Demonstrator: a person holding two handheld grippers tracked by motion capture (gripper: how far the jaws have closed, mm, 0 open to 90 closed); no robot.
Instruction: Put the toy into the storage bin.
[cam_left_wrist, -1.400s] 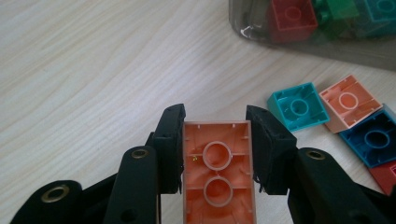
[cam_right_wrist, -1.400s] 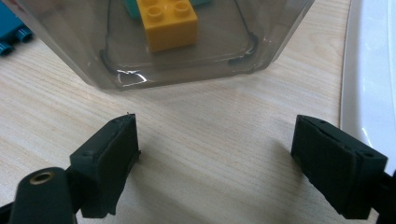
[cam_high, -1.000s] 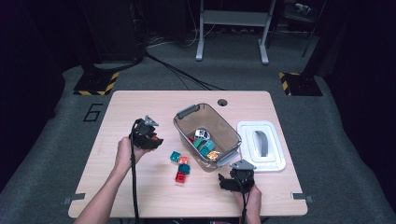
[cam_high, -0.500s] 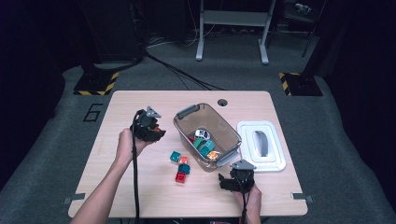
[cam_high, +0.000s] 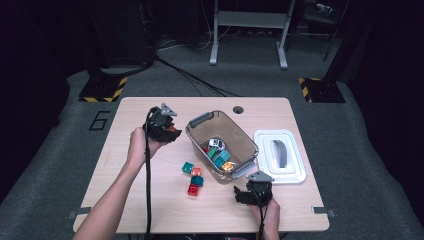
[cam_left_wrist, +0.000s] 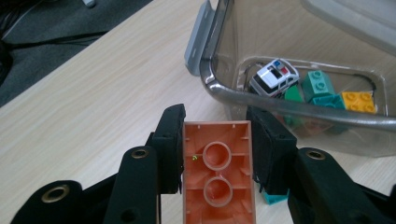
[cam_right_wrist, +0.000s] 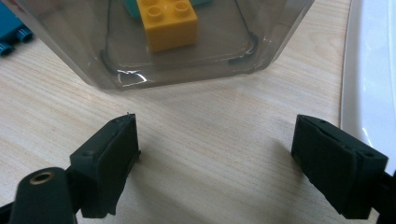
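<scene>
Orange brick (cam_left_wrist: 218, 168), clamped in the left tongs (cam_left_wrist: 215, 140), should clear the bin rim (cam_left_wrist: 299, 112) before release; right tongs (cam_right_wrist: 215, 154) rest wide, empty.

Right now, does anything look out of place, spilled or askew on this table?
Nothing looks damaged or spilled. The clear bin sits askew to the table edge, its white lid lies beside it, and loose blocks remain on the table. The left gripper clamps an orange block.
</scene>
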